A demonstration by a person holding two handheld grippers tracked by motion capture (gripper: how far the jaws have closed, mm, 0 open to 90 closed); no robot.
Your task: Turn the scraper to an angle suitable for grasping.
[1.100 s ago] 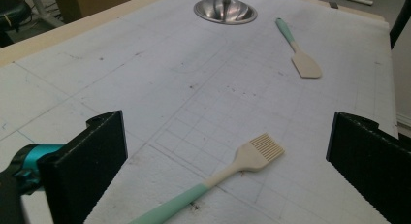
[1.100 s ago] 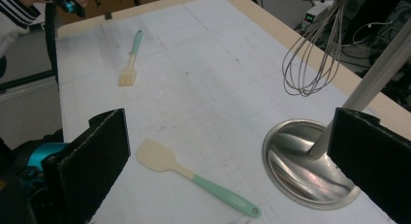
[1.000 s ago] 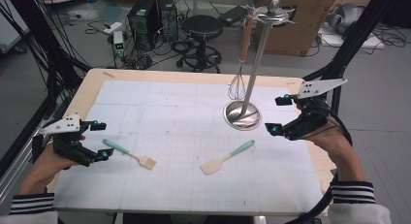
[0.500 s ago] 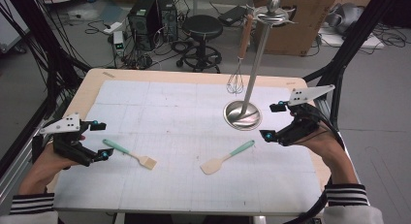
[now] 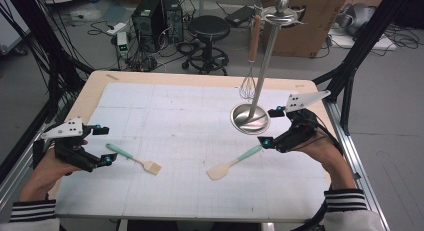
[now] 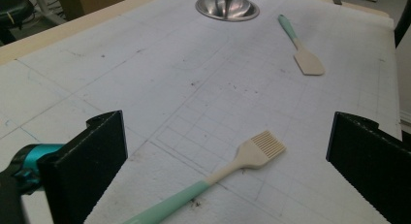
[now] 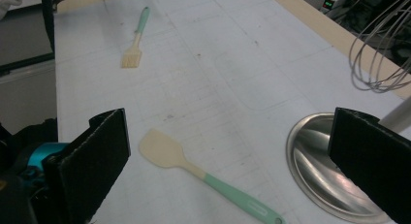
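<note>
While our right gripper [image 5: 270, 127] hangs spread beside the rack's steel base [image 5: 250, 119], the spatula [image 5: 233, 161] lies just before that base; our left gripper [image 5: 101, 145], spread too, flanks the brush [image 5: 134, 158].

The spatula [image 5: 233, 161] lies flat on the desk [image 5: 190, 116], mint-green handle and cream blade. Its handle points toward the right tool [image 5: 270, 127], which stands wide open just beside the handle end, not touching; the blade points to the desk's near edge. The brush [image 5: 134, 158], same mint handle with cream bristles, lies flat well apart to the left, its handle end near the open left tool [image 5: 102, 146].
</note>
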